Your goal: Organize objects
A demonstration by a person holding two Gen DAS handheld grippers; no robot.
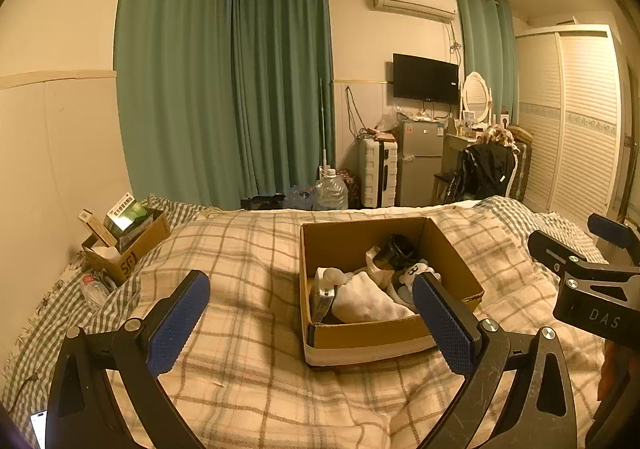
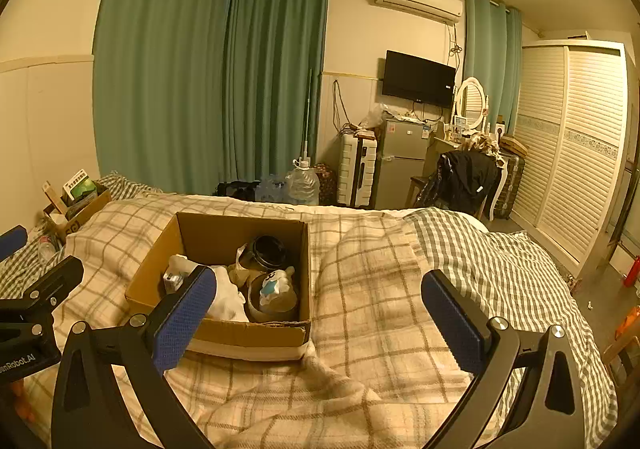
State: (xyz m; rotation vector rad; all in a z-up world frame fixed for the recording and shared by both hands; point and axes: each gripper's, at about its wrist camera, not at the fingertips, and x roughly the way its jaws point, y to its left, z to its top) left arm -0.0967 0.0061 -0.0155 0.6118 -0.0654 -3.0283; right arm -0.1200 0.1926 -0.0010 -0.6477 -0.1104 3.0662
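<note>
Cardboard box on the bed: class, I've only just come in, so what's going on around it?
A person holds a gripper in each hand above a plaid blanket. Both the left gripper and the right gripper are open and hold nothing. The cardboard box sits on the bed with a white cloth, a dark jar and other small items inside. A second, smaller box stands near the wall. Nothing is being gripped now.

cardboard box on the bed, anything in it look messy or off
The cardboard box holds a loose jumble: a white cloth, a dark jar tipped sideways, and a small carton. Nothing looks spilled.
</note>
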